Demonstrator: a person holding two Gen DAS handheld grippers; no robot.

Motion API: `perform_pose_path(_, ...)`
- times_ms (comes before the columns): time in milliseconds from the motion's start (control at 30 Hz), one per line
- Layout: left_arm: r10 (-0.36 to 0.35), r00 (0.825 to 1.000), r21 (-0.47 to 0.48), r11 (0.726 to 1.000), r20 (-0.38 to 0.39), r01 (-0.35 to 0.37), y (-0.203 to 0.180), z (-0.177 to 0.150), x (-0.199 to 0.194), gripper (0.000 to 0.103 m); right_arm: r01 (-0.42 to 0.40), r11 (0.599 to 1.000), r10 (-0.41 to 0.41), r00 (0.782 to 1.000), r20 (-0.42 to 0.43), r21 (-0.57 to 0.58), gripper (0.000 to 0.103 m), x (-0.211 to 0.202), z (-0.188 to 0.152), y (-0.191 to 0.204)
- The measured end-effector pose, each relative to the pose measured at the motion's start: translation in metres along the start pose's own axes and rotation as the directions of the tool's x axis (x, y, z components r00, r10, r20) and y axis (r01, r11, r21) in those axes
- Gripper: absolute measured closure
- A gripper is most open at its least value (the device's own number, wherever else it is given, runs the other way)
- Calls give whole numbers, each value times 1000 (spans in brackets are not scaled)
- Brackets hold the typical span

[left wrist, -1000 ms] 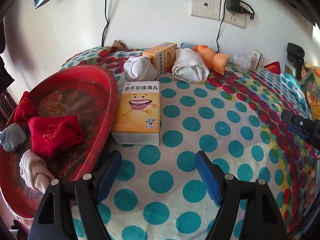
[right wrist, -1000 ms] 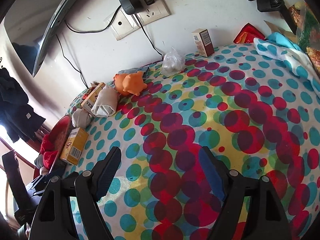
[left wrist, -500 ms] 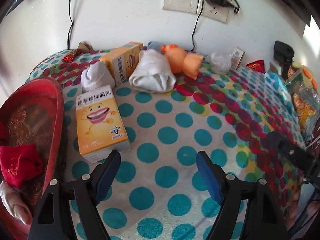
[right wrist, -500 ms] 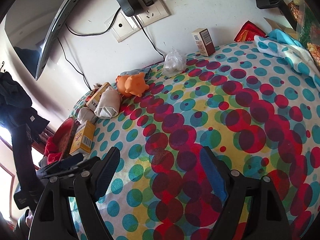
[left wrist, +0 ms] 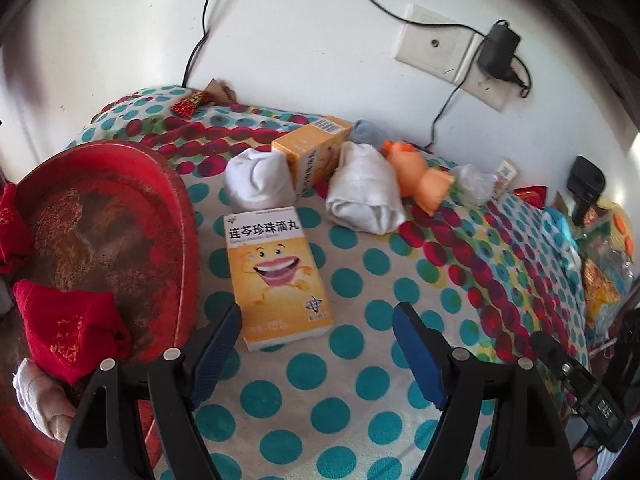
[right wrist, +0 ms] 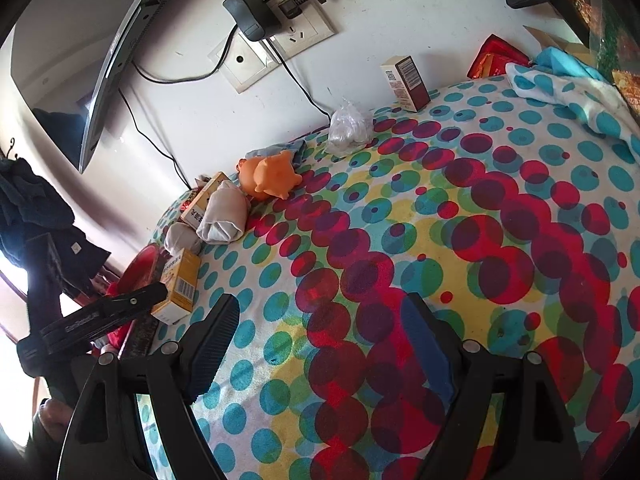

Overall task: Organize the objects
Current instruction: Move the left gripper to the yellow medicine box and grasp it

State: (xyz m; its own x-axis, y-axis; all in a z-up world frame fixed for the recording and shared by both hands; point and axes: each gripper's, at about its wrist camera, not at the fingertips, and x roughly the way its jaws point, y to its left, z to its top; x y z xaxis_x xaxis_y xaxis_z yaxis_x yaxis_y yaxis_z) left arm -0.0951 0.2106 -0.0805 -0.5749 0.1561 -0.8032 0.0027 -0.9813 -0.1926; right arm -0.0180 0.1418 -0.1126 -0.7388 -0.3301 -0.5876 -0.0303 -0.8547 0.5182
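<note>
A yellow medicine box [left wrist: 278,278] with a smiling cartoon lies flat on the dotted cloth, just beyond my open left gripper [left wrist: 318,346], which holds nothing. Left of it sits a red round tray [left wrist: 182,216] holding a red folded sock [left wrist: 70,330] and a white sock roll [left wrist: 38,400]. Behind the box lie a white sock ball [left wrist: 258,180], a second yellow box [left wrist: 314,152], a bigger white sock bundle [left wrist: 364,192] and an orange toy pig [left wrist: 420,178]. My right gripper [right wrist: 320,338] hangs open and empty over the cloth; its view shows the box [right wrist: 180,286], pig [right wrist: 272,176] and the left gripper [right wrist: 100,316].
The table stands against a white wall with sockets, a charger [left wrist: 498,50] and cables. A crumpled plastic bag [right wrist: 348,128] and a small brown carton [right wrist: 406,82] stand by the wall. A monitor [right wrist: 80,60] hangs on the left. Clutter lines the right edge [left wrist: 600,248].
The left gripper has drifted right then back left and lifted a little; the tray slid partly out of its view and returned, and the yellow box now sits nearer its fingertips. The right gripper barely moved.
</note>
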Motion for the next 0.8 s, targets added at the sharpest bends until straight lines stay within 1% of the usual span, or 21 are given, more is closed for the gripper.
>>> perform_pose_path(167, 73, 994, -25, 997, -78, -75, -4, 4, 27, 23, -27, 999, 27, 1000, 7, 20, 22, -1, 1, -5)
perform_pose_path(233, 106, 993, -4, 994, -58, -106, -8, 4, 30, 23, -36, 999, 35, 999, 9, 26, 22, -1, 1, -5)
perform_pose_path(300, 109, 992, -2, 994, -66, -109, -12, 5, 36, 23, -43, 999, 43, 999, 10, 31, 22, -2, 1, -7)
perform_pose_path(333, 128, 990, 1, 992, -64, -128, -15, 6, 39, 23, -44, 999, 43, 999, 10, 30, 22, -2, 2, -8)
perform_pose_path(467, 191, 980, 39, 981, -49, -189, -20, 11, 50, 23, -23, 1000, 23, 1000, 4, 12, 22, -1, 2, -6)
perform_pose_path(567, 222, 975, 71, 973, -26, -220, -24, 12, 56, 22, -15, 1000, 15, 1000, 1, 3, 22, -1, 2, -5)
perform_pose_path(600, 220, 975, 75, 973, -13, -219, -24, 12, 56, 22, -10, 1000, 10, 1000, -1, -3, 22, 0, 3, -5)
perform_pose_path(700, 219, 976, 93, 971, 16, -219, -25, 11, 57, 23, 24, 999, -25, 1000, -17, -46, 22, 4, 5, 2)
perform_pose_path(800, 216, 975, 114, 969, 47, -220, -26, 9, 57, 23, 91, 987, -96, 995, -34, -135, 22, 13, 12, 13)
